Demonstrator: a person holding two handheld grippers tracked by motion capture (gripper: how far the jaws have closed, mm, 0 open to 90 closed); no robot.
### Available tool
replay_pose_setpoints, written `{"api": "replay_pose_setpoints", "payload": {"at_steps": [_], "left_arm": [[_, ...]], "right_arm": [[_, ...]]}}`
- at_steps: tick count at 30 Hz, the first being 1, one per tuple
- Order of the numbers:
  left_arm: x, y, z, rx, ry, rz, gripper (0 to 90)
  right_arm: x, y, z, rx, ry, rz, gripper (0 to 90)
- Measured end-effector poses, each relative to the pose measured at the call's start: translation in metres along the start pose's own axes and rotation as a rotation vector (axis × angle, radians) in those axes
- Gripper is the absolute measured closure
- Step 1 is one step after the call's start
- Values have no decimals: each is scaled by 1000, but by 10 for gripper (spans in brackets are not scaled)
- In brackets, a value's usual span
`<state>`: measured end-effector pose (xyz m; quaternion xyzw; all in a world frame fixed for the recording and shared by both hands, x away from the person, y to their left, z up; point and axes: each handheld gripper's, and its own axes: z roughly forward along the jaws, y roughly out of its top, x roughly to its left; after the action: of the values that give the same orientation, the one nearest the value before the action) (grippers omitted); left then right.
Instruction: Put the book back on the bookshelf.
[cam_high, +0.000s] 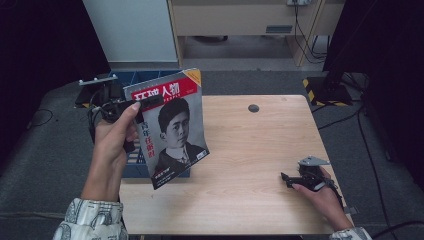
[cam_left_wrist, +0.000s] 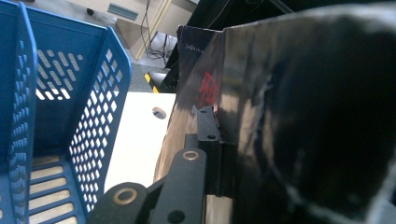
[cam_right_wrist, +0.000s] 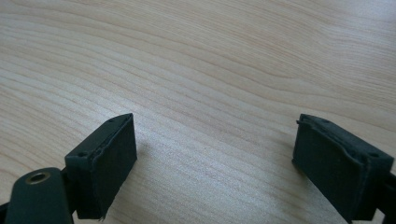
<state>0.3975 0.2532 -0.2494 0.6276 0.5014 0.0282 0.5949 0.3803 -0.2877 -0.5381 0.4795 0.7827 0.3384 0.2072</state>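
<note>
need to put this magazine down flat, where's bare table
Bare: the table between the magazine and the right gripper, back to the round hole. Crowded: the left edge, by the blue rack.

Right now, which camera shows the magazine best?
The high view: the magazine shows its whole cover, held up by the left gripper. The left gripper view shows a dark, glossy close-up of it. The right gripper view shows bare table.

Left tongs (cam_high: 150, 103) raised and clamped; right tongs (cam_high: 285, 179) low, jaws wide apart.
</note>
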Motion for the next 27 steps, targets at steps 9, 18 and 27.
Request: {"api": "replay_pose_setpoints", "payload": {"at_steps": [9,18,27], "left_arm": [[11,3,-11,-9,11,-8,862],[26,11,-20,-14,15,-31,862],[39,22,-35,-23,12,-37,862]], "right_arm": [[0,0,0,-2,-1,0,137],[2,1,1,-4,1,-1,136],[2,2,2,0,6,1,133]]}}
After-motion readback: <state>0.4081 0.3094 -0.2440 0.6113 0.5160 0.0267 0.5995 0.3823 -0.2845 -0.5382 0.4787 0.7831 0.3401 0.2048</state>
